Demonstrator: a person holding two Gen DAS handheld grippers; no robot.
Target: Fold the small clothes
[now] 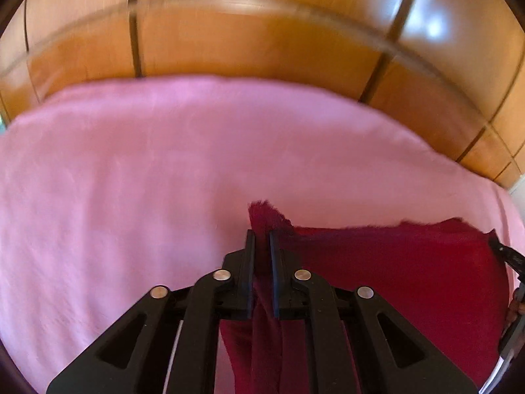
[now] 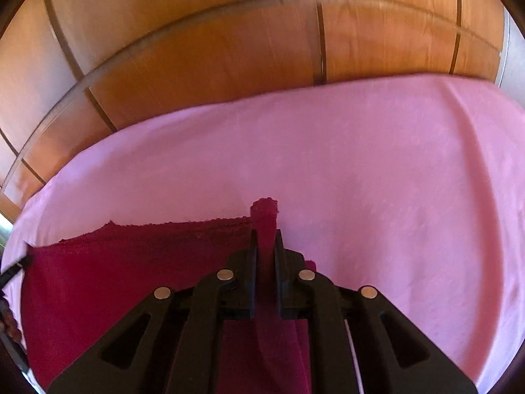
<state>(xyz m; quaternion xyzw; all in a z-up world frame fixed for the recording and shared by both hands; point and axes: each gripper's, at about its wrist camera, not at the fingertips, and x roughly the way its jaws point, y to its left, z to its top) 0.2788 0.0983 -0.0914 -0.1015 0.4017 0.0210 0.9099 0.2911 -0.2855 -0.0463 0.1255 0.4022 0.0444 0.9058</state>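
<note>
Each gripper pinched one corner of a dark red cloth, and the reason looked plain: with two corners held apart, the edge between them stayed taut and straight, so the piece could be carried over as a flat sheet and laid down for a fold, rather than bunching.

In the left wrist view, the left gripper stood narrow, its jaws clamped on a tuft of the cloth that poked out past the fingertips toward 12 o'clock. From there the fabric spread away toward 3 o'clock, its top edge running to the far corner, where part of the other tool showed at the frame's edge.

In the right wrist view, the right gripper also had a corner between its jaws, the tuft again rising toward 12 o'clock. The gap looked slightly wider here, and whether the pads pressed firmly could not be told for certain. The cloth stretched off toward 9 o'clock.

Beneath both lay a pink sheet, with wooden panelling beyond at 12 o'clock.
</note>
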